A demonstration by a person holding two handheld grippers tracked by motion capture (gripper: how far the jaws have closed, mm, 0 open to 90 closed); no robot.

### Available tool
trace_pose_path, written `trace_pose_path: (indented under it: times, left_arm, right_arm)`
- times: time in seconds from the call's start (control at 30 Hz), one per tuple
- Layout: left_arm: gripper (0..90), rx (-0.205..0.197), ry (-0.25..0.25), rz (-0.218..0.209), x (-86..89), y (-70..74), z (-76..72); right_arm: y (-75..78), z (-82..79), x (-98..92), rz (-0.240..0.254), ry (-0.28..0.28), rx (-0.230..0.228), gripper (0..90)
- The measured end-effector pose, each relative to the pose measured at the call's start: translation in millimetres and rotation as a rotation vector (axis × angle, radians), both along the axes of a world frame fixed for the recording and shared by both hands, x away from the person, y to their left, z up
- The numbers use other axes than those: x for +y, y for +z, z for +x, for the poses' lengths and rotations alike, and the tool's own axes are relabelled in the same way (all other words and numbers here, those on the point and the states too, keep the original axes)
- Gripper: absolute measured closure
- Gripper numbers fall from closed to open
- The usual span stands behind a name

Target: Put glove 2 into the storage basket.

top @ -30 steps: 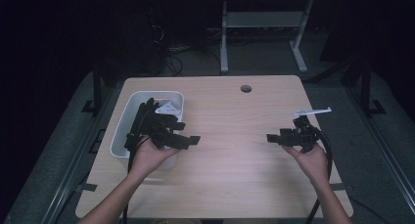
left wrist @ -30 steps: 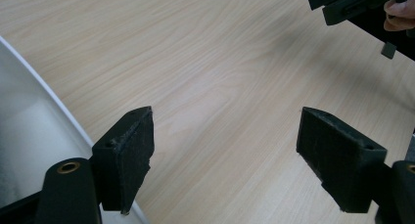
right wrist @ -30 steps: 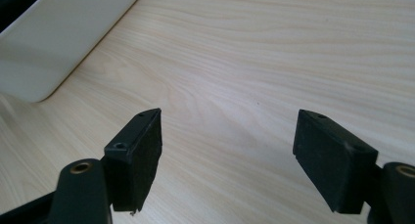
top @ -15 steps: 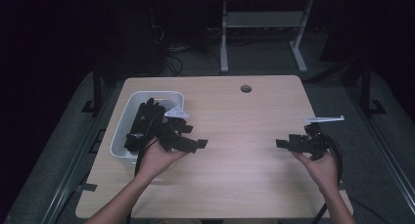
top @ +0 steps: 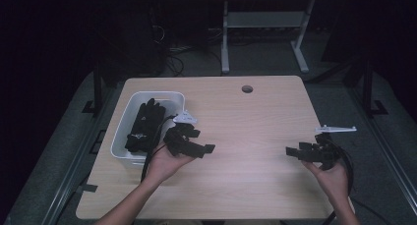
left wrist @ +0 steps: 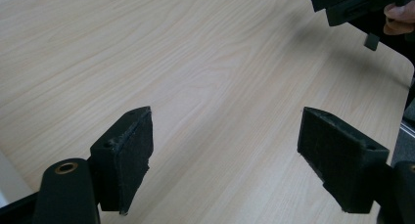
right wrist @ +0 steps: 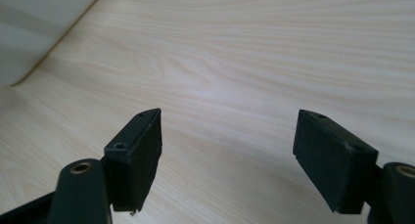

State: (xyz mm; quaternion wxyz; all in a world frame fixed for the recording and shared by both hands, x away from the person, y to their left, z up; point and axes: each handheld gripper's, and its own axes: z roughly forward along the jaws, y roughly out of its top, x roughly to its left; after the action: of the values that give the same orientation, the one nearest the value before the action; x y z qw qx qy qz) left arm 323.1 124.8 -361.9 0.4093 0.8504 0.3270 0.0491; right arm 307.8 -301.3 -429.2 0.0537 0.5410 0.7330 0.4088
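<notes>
My left gripper (top: 194,147), jaws wide and empty, sits just beside the bin (top: 129,145) of black gloves (top: 144,124) behind it, while my right gripper (top: 302,152), equally open, hangs well apart.

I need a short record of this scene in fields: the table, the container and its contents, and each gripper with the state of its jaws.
table: light wood, round hole near far edge
container: white bin at table's left side
contents: black items, kind unclear
left gripper: jaws wide apart, nothing between, beside the bin
right gripper: jaws wide apart, nothing between, near table's right edge
</notes>
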Motion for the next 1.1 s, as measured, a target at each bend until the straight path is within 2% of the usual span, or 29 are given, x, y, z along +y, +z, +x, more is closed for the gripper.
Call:
trace_pose_path:
  times: [0.1,0.27,0.33,0.6,0.77,1.1]
  left_arm:
    - [20.8,0.002,-0.005,-0.006,-3.9,-3.8,-2.8]
    - [20.8,0.003,-0.026,0.012,-10.6,-11.8,-7.0]
    - [20.9,0.007,-0.026,0.005,-13.0,-15.8,-8.8]
    - [21.0,0.016,-0.05,0.012,-17.8,-28.4,-15.0]
    - [20.9,0.02,-0.041,-0.006,-18.1,-34.5,-20.7]
    - [20.9,0.003,-0.059,-0.013,-19.5,-44.7,-34.8]
  right_arm:
    - [-3.8,-5.3,-3.0,-0.026,-0.005,-0.012,26.1]
    - [-6.8,-14.8,-3.7,-0.045,-0.006,-0.023,26.1]
    - [-6.7,-18.0,-3.5,-0.05,-0.006,-0.027,26.1]
    - [-6.9,-30.6,-6.9,-0.05,-0.005,-0.044,26.1]
    - [-10.7,-39.5,-5.4,-0.057,0.002,-0.048,25.8]
    - [-15.2,-50.6,1.9,-0.072,0.018,-0.058,24.9]
